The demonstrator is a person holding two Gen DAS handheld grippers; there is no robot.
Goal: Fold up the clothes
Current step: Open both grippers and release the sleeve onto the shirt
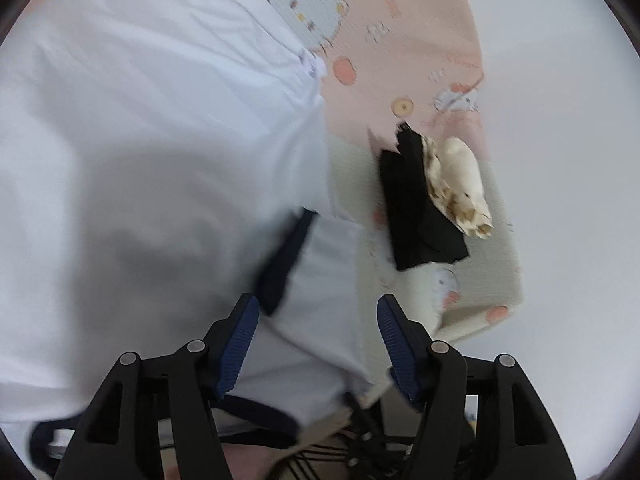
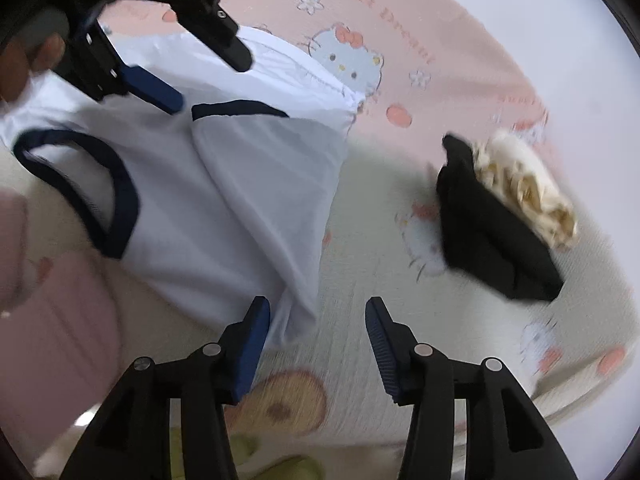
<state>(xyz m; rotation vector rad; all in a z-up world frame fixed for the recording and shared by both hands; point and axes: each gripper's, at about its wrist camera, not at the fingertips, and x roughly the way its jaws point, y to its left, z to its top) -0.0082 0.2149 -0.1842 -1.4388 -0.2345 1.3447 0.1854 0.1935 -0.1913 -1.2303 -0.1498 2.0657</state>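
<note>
A white shirt with navy trim (image 2: 224,184) lies partly folded on the cartoon-cat blanket (image 2: 360,272). Its navy neck band (image 2: 116,196) faces the left of the right wrist view. In the left wrist view the white shirt (image 1: 152,140) fills the left half, with a navy edge (image 1: 286,256) showing. My left gripper (image 1: 316,304) is open over the shirt's near edge; loose cloth lies between the jaws, and the pads stand apart from it. It also shows as the left gripper (image 2: 208,80) above the shirt's far part. My right gripper (image 2: 318,304) is open, the shirt's lower corner beside its left finger.
A folded black garment (image 2: 492,248) and a crumpled cream garment (image 2: 524,188) lie together on the blanket to the right. A person's hand (image 2: 24,60) holds the left gripper. Pink fabric (image 2: 48,320) sits at the near left. The pale surface (image 1: 568,120) runs beyond the blanket's right edge.
</note>
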